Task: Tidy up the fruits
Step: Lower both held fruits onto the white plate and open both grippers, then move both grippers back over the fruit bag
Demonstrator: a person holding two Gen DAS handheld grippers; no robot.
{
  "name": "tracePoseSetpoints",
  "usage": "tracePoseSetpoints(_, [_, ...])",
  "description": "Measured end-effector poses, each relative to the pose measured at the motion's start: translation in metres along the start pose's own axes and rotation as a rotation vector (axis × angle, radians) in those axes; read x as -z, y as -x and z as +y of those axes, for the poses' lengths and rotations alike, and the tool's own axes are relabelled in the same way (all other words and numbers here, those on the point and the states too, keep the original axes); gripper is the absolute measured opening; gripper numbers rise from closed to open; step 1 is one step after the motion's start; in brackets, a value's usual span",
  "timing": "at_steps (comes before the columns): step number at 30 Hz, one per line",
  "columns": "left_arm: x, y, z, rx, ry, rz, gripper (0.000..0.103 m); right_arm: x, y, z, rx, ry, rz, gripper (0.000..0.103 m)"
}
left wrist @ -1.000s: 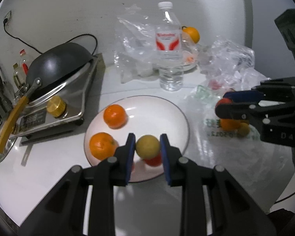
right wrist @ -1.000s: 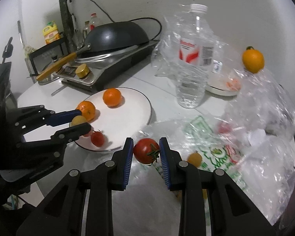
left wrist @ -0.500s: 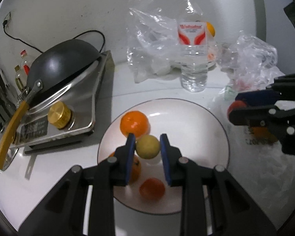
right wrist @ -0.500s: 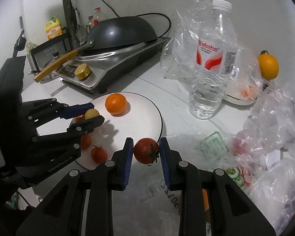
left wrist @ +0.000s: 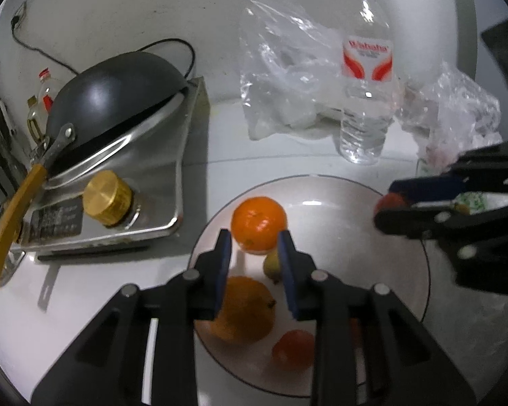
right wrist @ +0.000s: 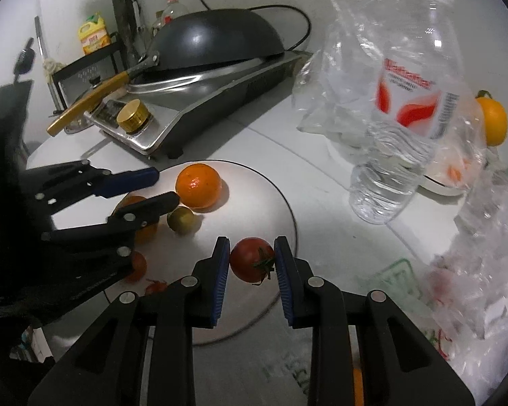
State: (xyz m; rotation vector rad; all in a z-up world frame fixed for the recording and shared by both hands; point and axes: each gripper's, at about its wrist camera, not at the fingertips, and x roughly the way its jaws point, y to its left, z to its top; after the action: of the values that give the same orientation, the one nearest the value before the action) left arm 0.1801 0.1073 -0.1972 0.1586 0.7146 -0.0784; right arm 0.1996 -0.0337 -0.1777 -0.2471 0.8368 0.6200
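- My left gripper hangs over the plate, fingers spread, nothing between them. The small yellow-green fruit sits on the plate below the gap, free of the pads. I read this as a finished drop.
- My right gripper is clenched on the tomato, pads on both flanks, stalk facing the right pad. It is held above the near rim of the plate, and I cannot tell whether it touches the plate yet.
- Judgement: I hold the tomato by its sides so it can go straight down onto bare plate, away from the other fruit.
- On the plate: far orange just beside the yellow-green fruit; near orange partly under the left fingers; a small red tomato near the front rim. They cluster on the left half, so the right half is free for what I carry.
- Off the plate: another orange stands behind the water bottle, well apart from the plate. More fruit shows blurred inside the plastic bags on the right. The task is partway done, in my judgement.
- Writing: the bottle label is red and white, and the word looks like "Wahaha" but is blurred. Green print on the bag under my right gripper is unreadable. The yellow carton behind the wok has a red mark I cannot read.
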Motion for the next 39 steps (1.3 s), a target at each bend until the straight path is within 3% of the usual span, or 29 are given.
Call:
tracePoseSetpoints(10, [0.006, 0.011, 0.025, 0.032, 0.069, -0.018, 0.033, -0.013, -0.031, 0.009, -0.005, -0.023, 0.032, 0.029])
tracePoseSetpoints(12, [0.008, 0.011, 0.03, 0.037, 0.087, -0.018, 0.033, -0.016, -0.033, 0.01, 0.003, -0.027, 0.022, 0.034])
tracePoseSetpoints(13, [0.009, 0.011, 0.031, 0.039, 0.09, -0.018, 0.033, -0.017, -0.033, 0.01, 0.017, -0.031, 0.019, 0.045])
tracePoseSetpoints(14, [0.01, 0.011, 0.032, 0.042, 0.091, -0.018, 0.033, -0.018, -0.033, 0.01, 0.023, -0.036, 0.019, 0.048])
tracePoseSetpoints(17, [0.011, 0.014, 0.034, 0.05, 0.094, -0.029, 0.034, -0.018, -0.03, 0.011, 0.026, -0.037, 0.019, 0.048])
tracePoseSetpoints(20, [0.011, 0.018, 0.033, 0.057, 0.095, -0.038, 0.038, -0.016, -0.025, 0.013, 0.038, -0.035, 0.02, 0.048])
tracePoseSetpoints(37, [0.015, 0.065, 0.003, 0.08, 0.101, -0.064, 0.04, 0.011, 0.046, 0.024, 0.082, -0.028, -0.05, 0.048])
tracePoseSetpoints(39, [0.015, 0.071, -0.001, 0.08, 0.102, -0.066, 0.049, 0.016, 0.055, 0.022, 0.087, -0.033, -0.059, 0.048])
